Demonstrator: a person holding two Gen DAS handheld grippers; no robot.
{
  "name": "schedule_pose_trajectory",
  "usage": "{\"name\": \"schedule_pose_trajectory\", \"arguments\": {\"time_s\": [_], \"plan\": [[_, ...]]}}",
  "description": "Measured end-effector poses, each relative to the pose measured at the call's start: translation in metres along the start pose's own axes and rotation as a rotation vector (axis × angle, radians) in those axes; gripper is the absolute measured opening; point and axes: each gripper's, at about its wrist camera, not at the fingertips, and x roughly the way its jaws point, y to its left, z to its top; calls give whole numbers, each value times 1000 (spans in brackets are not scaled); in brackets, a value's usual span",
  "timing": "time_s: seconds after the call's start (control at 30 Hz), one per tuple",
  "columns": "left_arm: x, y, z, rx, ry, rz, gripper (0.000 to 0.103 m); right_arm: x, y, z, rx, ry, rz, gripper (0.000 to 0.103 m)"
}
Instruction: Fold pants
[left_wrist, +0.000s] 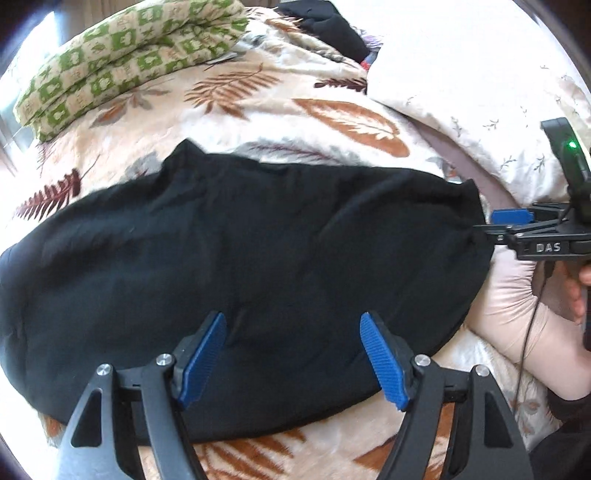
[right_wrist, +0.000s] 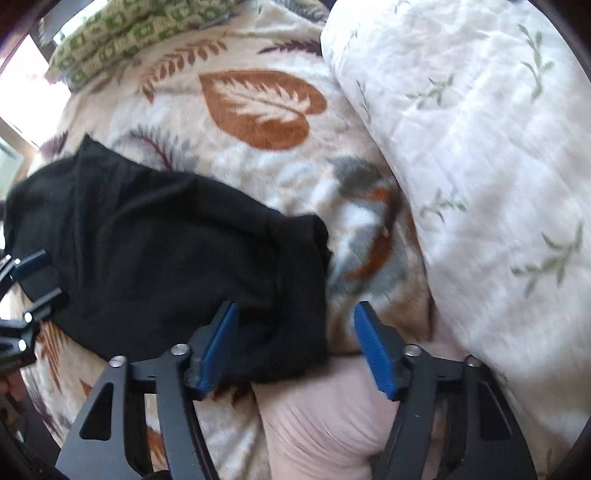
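Note:
The black pants lie flat and folded lengthwise on the leaf-print blanket. My left gripper is open and empty, its blue pads just above the pants' near edge. My right gripper is open and empty over the pants' right end, its left pad above the cloth and its right pad above the blanket. In the left wrist view the right gripper sits at the pants' right edge. In the right wrist view the left gripper shows at the far left.
A green and cream checked folded cloth lies at the back left. A white duvet with sprig print rises on the right. A dark garment lies at the back. A pale pink pillow sits under the right gripper.

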Motion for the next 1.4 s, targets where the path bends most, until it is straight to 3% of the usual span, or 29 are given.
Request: {"name": "schedule_pose_trajectory", "arguments": {"time_s": [0.23, 0.4, 0.47, 0.53, 0.6, 0.73, 0.8, 0.87, 0.93, 1.0, 1.03, 1.1, 1.13, 1.27, 1.33, 1.4], "plan": [[22, -11, -3, 27, 25, 6, 77, 34, -8, 5, -32, 40, 34, 66], [29, -21, -7, 100, 26, 63, 79, 54, -16, 10, -25, 89, 141, 61], [26, -20, -3, 76, 30, 55, 78, 54, -18, 11, -19, 97, 165, 57], [20, -17, 4, 28, 7, 8, 76, 50, -23, 10, -3, 114, 197, 40], [17, -20, 12, 13, -12, -13, 76, 47, -26, 9, 12, 130, 229, 35], [44, -39, 17, 100, 56, 81, 78, 48, -31, 4, -2, 126, 220, 35], [48, -45, 14, 132, 4, 116, 82, 49, -23, 1, -19, 107, 192, 35], [48, -44, 14, 117, 1, 116, 82, 43, -23, -6, -23, 89, 165, 33], [44, -44, 17, 112, 15, 110, 79, 36, -20, -10, -27, 69, 141, 26], [34, -41, 19, 88, 6, 95, 54, 25, -16, -14, -19, 58, 130, 22], [29, -39, 19, 77, -7, 91, 50, 19, -16, -15, -14, 52, 129, 21], [27, -34, 16, 66, -18, 94, 45, 5, -17, -18, 12, 41, 190, 14], [34, -31, 12, 60, 14, 106, 44, 1, -15, -18, 6, 30, 176, 14], [36, -42, 9, 114, -4, 158, 42, -20, 3, -23, -17, -4, 200, 14], [27, -34, 12, 81, 6, 86, 37, -30, 12, -24, -22, -27, 223, 14], [13, -18, 12, 31, -21, 67, 37, -36, 20, -23, -32, -53, 234, 14]]}}
